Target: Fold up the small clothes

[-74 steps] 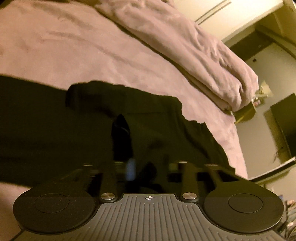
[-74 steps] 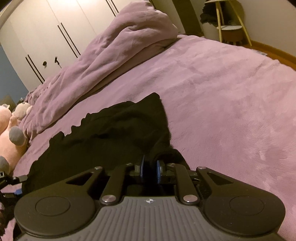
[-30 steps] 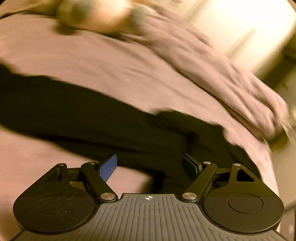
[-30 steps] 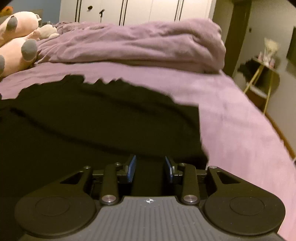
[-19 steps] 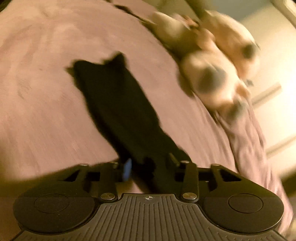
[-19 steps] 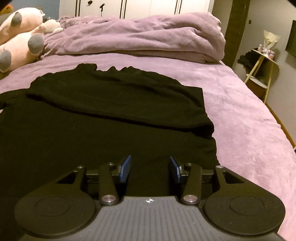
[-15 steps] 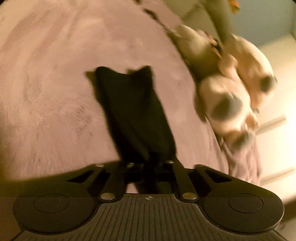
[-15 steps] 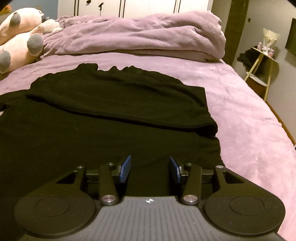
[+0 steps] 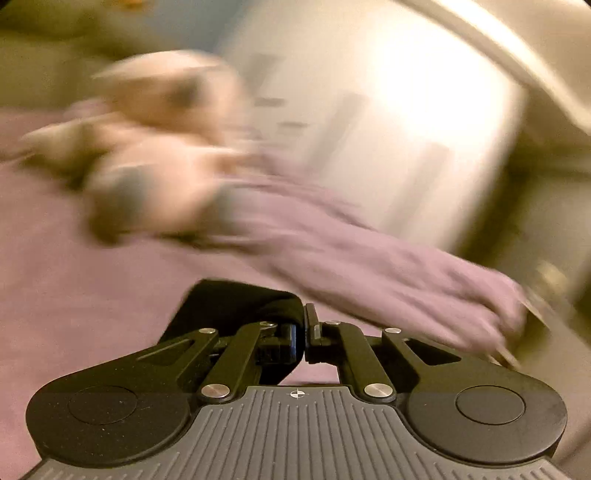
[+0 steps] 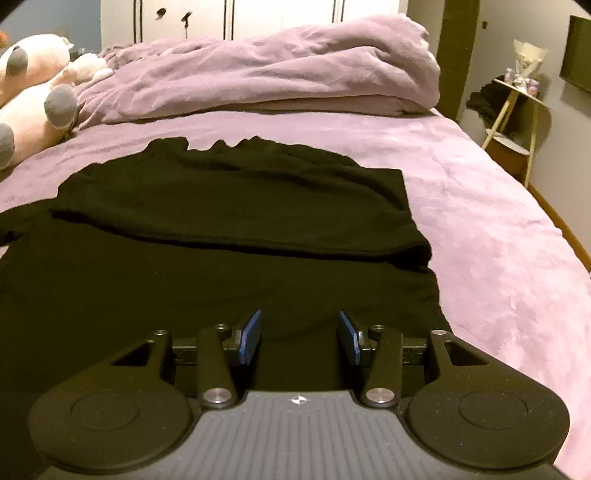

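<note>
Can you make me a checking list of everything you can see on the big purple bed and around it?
Surface: purple plush bedspread, bare toward its right edge.
Job's things: black knit garment lying spread on the bedspread, one layer already folded across it.
Clutter: bunched purple duvet at the far end; pink plush toys with grey paws at far left.
Grippers: left gripper shut on a piece of black cloth; right gripper open over the garment, nothing pinched.
Cables: nothing seen.
Surroundings: white wardrobe doors behind the bed; small wooden side table on the right.

Plush toys (image 10: 33, 96) lie beside a rumpled purple duvet (image 10: 266, 66).
</note>
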A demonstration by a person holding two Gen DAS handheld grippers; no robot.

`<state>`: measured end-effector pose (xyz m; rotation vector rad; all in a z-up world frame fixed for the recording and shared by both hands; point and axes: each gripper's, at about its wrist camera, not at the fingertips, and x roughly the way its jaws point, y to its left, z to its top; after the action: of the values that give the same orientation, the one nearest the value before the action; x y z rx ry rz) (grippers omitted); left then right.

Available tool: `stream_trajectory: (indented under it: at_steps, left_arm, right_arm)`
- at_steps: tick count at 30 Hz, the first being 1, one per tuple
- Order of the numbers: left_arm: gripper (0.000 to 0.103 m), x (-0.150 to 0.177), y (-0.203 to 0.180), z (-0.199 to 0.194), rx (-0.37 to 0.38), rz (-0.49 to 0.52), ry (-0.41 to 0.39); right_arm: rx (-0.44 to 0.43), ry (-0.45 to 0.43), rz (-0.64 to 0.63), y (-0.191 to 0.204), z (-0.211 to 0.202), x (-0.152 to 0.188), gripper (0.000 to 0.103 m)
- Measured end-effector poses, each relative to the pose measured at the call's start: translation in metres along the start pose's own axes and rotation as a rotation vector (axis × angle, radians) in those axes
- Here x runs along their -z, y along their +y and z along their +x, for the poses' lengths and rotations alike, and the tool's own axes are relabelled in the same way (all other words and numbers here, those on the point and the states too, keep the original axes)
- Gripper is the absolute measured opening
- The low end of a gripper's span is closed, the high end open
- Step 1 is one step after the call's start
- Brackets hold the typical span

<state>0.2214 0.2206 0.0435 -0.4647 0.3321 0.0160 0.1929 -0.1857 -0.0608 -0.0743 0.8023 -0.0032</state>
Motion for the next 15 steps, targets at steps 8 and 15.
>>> stream_trajectory:
  at_steps: [8, 15]
  left_arm:
    - [0.054, 0.097, -0.128, 0.059, 0.191, 0.251, 0.366]
    - [0.055, 0.128, -0.056, 0.023, -0.006, 0.017, 0.391]
  right_arm:
    - [-0.008, -0.032, 0.055, -0.018, -0.020, 0.000, 0.045]
    - [-0.039, -0.030, 0.072, -0.028, -0.019, -0.001, 0.045]
